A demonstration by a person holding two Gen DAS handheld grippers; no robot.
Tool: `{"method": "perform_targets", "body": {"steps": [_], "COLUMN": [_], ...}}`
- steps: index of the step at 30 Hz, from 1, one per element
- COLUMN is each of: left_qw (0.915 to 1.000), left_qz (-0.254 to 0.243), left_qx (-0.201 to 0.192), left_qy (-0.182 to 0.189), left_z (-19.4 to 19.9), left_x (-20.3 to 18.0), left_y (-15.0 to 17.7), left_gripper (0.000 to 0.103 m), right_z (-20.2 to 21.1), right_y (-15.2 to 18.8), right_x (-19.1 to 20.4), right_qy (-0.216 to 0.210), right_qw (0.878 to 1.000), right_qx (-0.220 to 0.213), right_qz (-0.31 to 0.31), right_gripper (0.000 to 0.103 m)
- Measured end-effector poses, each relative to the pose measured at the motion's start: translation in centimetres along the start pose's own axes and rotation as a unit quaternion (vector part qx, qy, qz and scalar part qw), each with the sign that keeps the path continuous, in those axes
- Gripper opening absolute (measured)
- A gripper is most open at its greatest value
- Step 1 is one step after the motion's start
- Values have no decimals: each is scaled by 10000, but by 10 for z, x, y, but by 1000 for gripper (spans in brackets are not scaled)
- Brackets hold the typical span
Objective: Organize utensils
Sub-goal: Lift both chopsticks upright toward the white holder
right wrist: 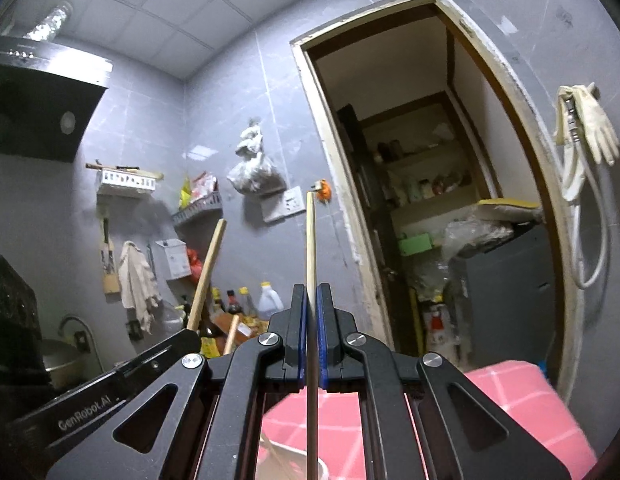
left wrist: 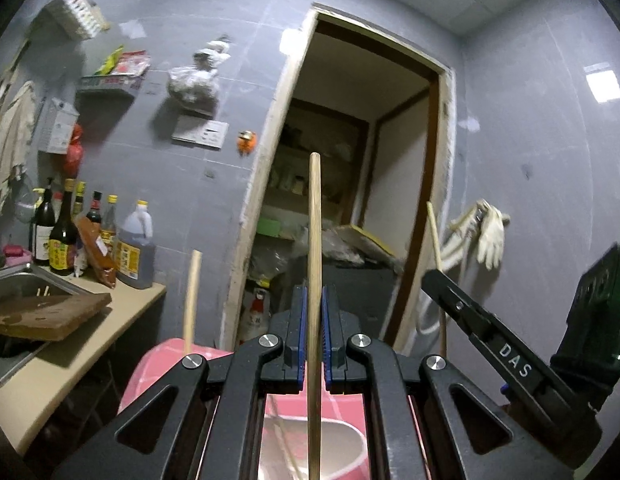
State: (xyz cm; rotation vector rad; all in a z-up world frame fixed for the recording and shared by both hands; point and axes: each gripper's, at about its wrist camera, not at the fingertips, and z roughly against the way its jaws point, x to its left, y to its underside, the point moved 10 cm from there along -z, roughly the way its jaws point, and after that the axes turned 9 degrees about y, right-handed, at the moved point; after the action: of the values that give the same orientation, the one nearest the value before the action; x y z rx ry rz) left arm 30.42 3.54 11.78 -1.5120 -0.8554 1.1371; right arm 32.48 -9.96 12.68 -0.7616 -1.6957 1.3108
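L gripper (left wrist: 314, 334): blue pads pinched shut on a chopstick (left wrist: 314, 240), stick upright, runs from below the frame up past the fingers.
R gripper (right wrist: 311, 340): also clamped tight on its own chopstick (right wrist: 310, 248), upright, thinner-looking, tip near the orange wall hook (right wrist: 324, 191).
Other stick: third wooden stick (left wrist: 191, 296) stands just left of L gripper, over the pink stool.
Below fingers: white cup (left wrist: 310, 452) w/ more sticks inside, sits on pink stool (left wrist: 149, 376); both held sticks pass in front of the cup, can't tell if ends touch it.
Writing: "DAS" on R gripper's arm as seen from L cam; "GenRobot.AI" on L gripper's arm seen from R cam.
Left, near: counter (left wrist: 69, 364) w/ sink (left wrist: 13, 280), wooden board (left wrist: 49, 316) across it.
Left, far: bottles (left wrist: 93, 236) w/ yellow labels, print too blurred to read.
Far wall: grey tiles, hanging plastic bag (left wrist: 193, 80), socket, doorway (left wrist: 350, 184) to a storeroom.
Right: pale gloves (left wrist: 490, 232) hung on wall beside door.
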Motion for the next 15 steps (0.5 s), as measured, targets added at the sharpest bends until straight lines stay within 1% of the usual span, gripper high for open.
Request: {"method": "perform_targets", "body": {"steps": [6, 10, 15], "left_qw": [9984, 9959, 9933], "left_qz": [134, 308, 462], "left_qx": [-325, -449, -627], "left_qy": [-444, -720, -859], "left_z": [12, 15, 17], "left_x": [47, 77, 97], "left_y": [-16, -15, -8], "left_gripper": [5, 5, 5], "right_z": [-21, -29, -31], "right_y": [11, 23, 35], "right_x": [16, 13, 13], "right_qy": [-181, 25, 124], "right_qw": [9997, 9999, 9999], "right_qx": [-5, -17, -82], "right_qz": [-168, -106, -10], "right_gripper": [3, 3, 3]}}
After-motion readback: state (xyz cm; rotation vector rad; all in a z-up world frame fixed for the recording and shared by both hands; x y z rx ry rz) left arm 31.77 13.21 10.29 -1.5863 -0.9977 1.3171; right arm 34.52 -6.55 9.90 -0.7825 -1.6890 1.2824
